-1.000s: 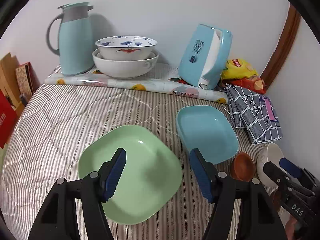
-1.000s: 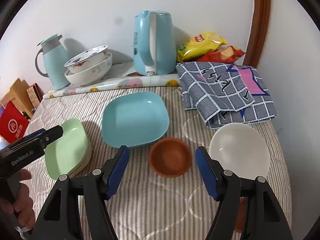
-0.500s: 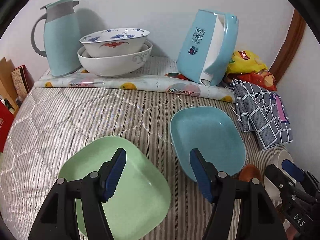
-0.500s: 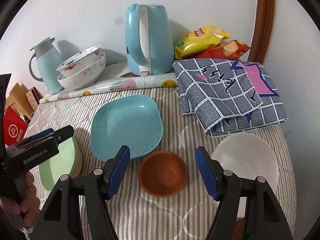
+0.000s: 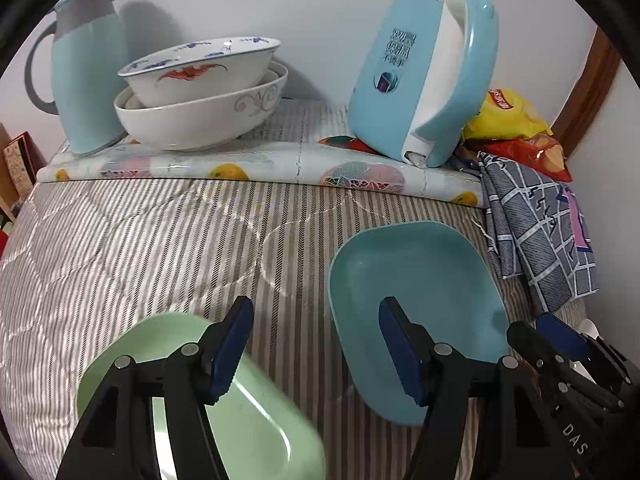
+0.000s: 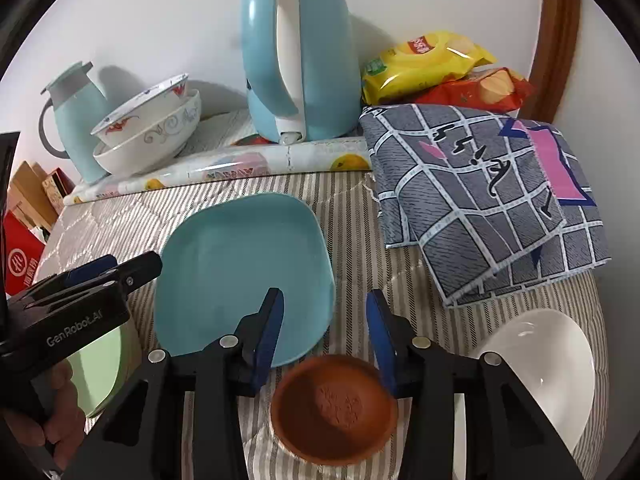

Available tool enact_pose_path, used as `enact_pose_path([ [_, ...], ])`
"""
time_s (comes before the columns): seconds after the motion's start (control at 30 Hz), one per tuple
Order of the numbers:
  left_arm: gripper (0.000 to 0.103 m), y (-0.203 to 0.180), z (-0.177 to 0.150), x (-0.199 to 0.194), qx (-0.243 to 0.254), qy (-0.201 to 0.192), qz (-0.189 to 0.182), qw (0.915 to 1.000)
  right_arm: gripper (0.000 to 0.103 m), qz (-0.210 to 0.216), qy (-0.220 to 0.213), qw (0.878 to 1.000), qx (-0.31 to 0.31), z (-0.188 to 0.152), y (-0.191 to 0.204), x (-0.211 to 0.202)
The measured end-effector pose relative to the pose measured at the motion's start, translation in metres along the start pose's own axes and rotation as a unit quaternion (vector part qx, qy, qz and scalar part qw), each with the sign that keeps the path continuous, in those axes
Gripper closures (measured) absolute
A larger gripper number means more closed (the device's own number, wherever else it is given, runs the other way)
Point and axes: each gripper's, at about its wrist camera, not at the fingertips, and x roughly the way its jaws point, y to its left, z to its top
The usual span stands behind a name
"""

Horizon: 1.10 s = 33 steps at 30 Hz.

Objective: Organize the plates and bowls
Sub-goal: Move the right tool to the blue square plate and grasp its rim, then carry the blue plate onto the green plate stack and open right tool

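With both grippers, left [image 5: 316, 344] and right [image 6: 325, 334], spread and empty, we judged the light, slick, square blue plastic plate [image 6: 244, 276] at ten o'clock best pinched by its rim.

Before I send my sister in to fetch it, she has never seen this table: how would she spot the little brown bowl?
Start at the tall blue electric kettle by the wall, then come forward over the blue square plate to the table's near edge. The brown bowl sits there, just left of the white bowl. It is the smallest dish, round, and the only matte reddish-brown one.
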Motion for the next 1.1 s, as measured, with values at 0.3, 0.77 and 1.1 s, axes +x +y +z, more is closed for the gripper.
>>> enact_pose_path([
  [0.3,0.051,-0.005,0.012,0.031,-0.005,0.024,-0.003,0.9997,0.065,-0.011,0.027,1.000,-0.012,0.007,0.009,0.026],
  [0.77,0.091,-0.015,0.016,0.058,0.004,0.043,-0.019,0.9989,0.093,-0.027,0.039,0.999,-0.021,0.007,0.009,0.055],
  [1.1,0.092,-0.007,0.013,0.018,0.000,0.008,-0.027,0.9996,0.094,-0.024,-0.002,1.000,-0.019,0.013,0.011,0.024],
])
